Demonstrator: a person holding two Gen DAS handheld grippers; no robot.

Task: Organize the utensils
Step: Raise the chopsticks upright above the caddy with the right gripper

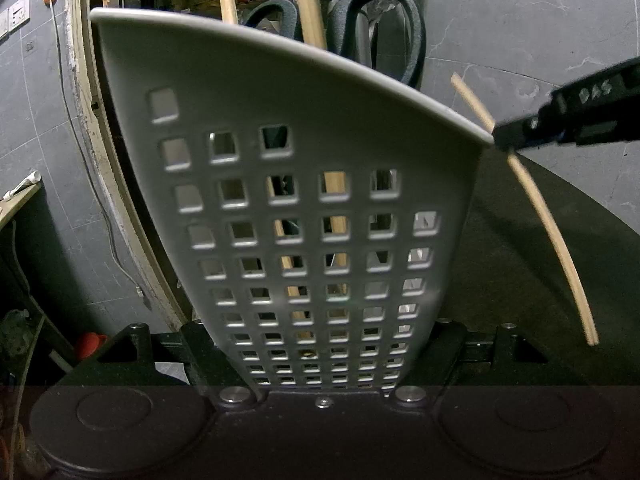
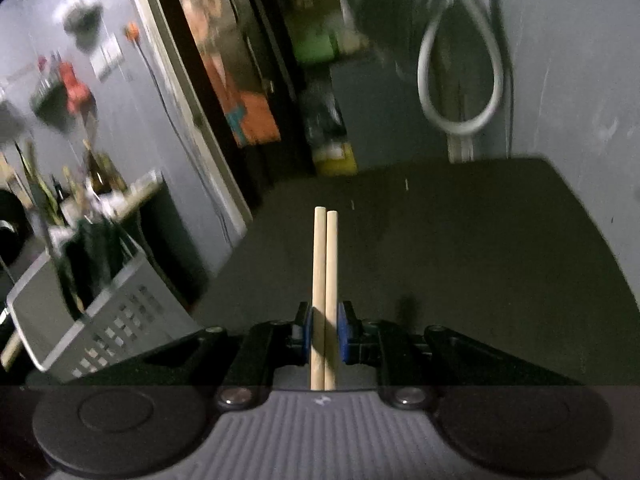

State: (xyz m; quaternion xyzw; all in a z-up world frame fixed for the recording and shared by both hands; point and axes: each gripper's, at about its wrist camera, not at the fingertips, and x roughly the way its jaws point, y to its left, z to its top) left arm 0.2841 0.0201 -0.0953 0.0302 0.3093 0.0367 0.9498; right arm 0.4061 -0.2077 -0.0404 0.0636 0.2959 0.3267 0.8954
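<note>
Our right gripper (image 2: pixel 324 330) pinches the chopsticks (image 2: pixel 324 280) just right of the white caddy (image 1: pixel 320 200), which our left gripper (image 1: pixel 320 384) clamps; scissors (image 1: pixel 384 24) stand inside it.

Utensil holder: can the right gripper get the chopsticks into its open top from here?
Probably yes. The right gripper holds the chopsticks beside the utensil holder, whose top looks open, though scissors and wooden handles crowd one part.

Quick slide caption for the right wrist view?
Right gripper shut on a pair of wooden chopsticks above the dark table, perforated utensil holder at left.
</note>
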